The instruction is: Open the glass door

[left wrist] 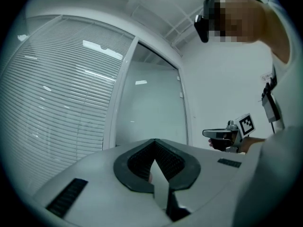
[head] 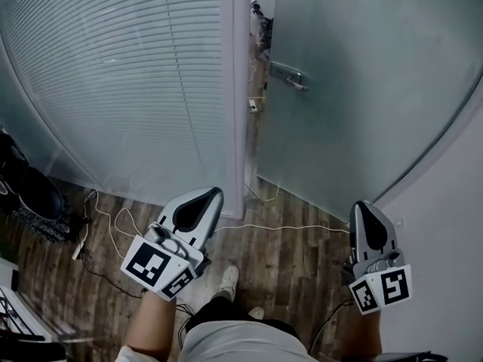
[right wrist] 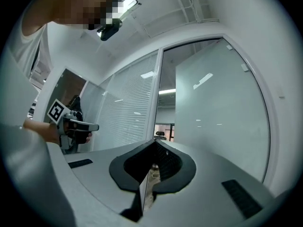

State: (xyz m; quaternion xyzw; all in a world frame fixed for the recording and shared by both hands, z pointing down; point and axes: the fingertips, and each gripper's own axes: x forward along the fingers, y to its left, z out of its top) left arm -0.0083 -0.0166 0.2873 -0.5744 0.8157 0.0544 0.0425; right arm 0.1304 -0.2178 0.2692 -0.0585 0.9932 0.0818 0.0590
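The frosted glass door (head: 362,89) stands slightly ajar, and a narrow gap (head: 260,51) beside its metal lever handle (head: 289,75) shows a room beyond. Both grippers hang low over the wooden floor, well short of the door and touching nothing. My left gripper (head: 213,194) is shut and empty, its tip near the foot of the white frame post (head: 238,89). My right gripper (head: 361,204) is also shut and empty, below the door's lower right. In the right gripper view the door (right wrist: 218,108) is ahead of the right gripper (right wrist: 154,143). The left gripper (left wrist: 155,143) faces the frame and the door (left wrist: 151,108).
A fixed glass panel with horizontal blinds (head: 121,74) fills the left. Thin cables (head: 287,228) trail across the wooden floor by the doorway. Dark bags (head: 30,194) lie at the far left and a white wall (head: 453,202) closes the right. My shoe (head: 229,281) is below.
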